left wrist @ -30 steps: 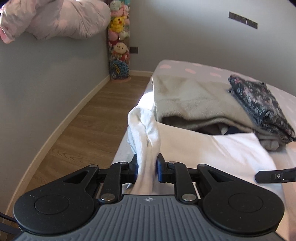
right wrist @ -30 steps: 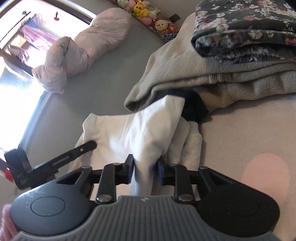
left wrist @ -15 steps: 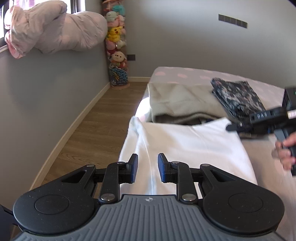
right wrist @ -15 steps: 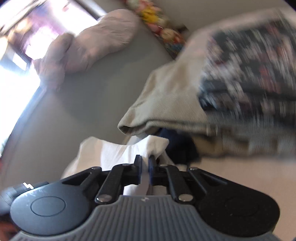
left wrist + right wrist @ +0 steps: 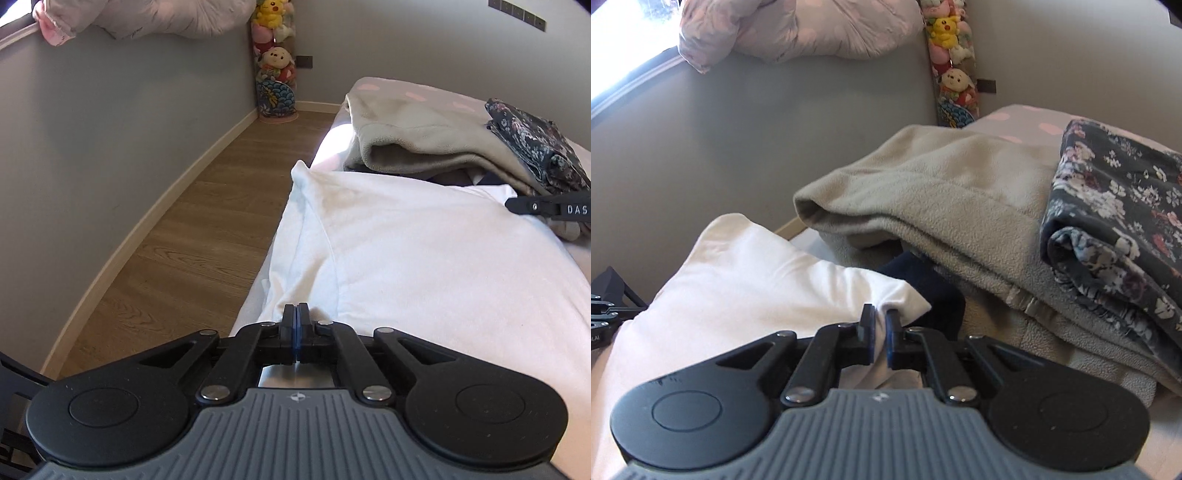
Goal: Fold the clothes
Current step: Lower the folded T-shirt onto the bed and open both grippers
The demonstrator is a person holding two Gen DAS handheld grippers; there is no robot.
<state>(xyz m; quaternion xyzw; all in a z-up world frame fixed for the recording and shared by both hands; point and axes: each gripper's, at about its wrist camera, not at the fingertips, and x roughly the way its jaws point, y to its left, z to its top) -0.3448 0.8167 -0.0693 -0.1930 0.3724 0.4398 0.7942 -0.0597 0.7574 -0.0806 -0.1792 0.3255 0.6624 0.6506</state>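
Grey walls point(image 5: 110, 147) and a wooden floor point(image 5: 192, 221) border the bed point(image 5: 406, 94), whose left edge drops straight to open floor. White garment point(image 5: 424, 266) lies spread across the mattress, just in front of a beige fleece point(image 5: 942, 192) topped by folded floral cloth point(image 5: 1115, 206). Left gripper point(image 5: 296, 314) sits fully closed at the garment's near edge; right gripper point(image 5: 881, 317) pinches its far corner.
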